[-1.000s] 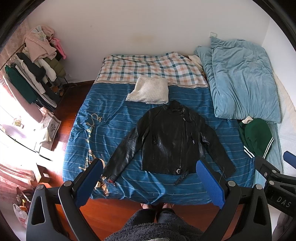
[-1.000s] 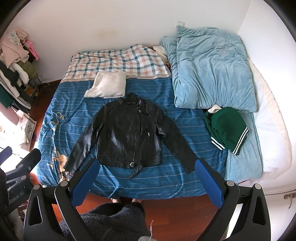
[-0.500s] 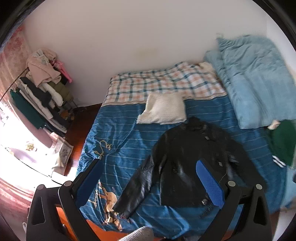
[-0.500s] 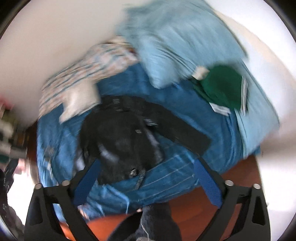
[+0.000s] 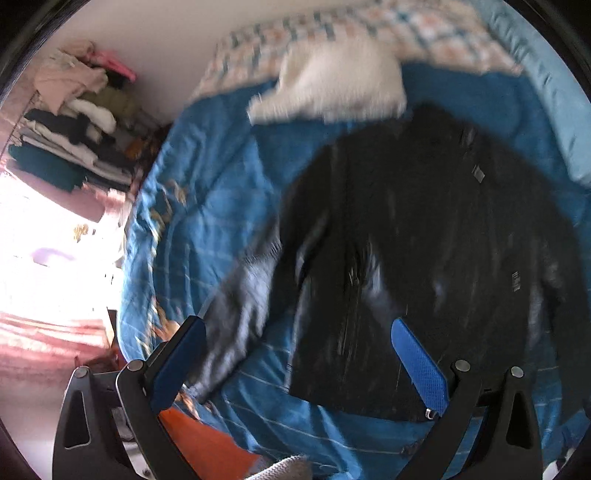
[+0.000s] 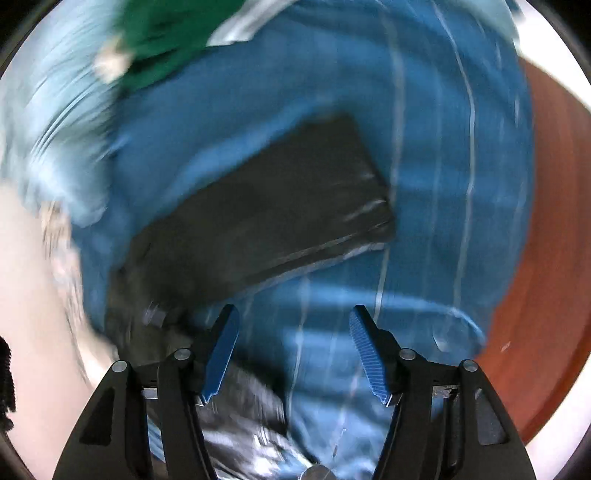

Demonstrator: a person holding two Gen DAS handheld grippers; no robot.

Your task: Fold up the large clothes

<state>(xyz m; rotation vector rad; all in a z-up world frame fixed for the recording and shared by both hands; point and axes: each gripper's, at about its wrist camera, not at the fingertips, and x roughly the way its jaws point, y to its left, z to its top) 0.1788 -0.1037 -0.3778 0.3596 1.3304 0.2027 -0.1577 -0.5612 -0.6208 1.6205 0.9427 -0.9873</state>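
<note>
On the far left of the left wrist view, a rack of clothes [image 5: 70,133] stood against the wall, with blown-out window light below it. Next came the bed [image 5: 207,206] with its blue striped cover, a white pillow [image 5: 332,85] near the head end in front of a checked blanket [image 5: 332,33], and a pale blue duvet [image 5: 546,85] along the right edge. Black jacket [image 5: 424,240] lay flat, spread on the cover, one sleeve [image 5: 236,314] trailing toward the near-left corner of the bed. Left gripper [image 5: 299,365] hung above that sleeve and the jacket's lower edge, jaws released wide, nothing between them; contact not visible. Frame was motion-blurred. Right wrist view, also blurred: green garment [image 6: 166,37] sat top left on the light blue bedding, the jacket's other sleeve [image 6: 266,210] ran diagonally across the cover, its cuff end pointing right. Right gripper [image 6: 295,354] was over the cover just below that sleeve, jaws apart and empty. Red-brown floor [image 6: 546,258] showed at right.
</note>
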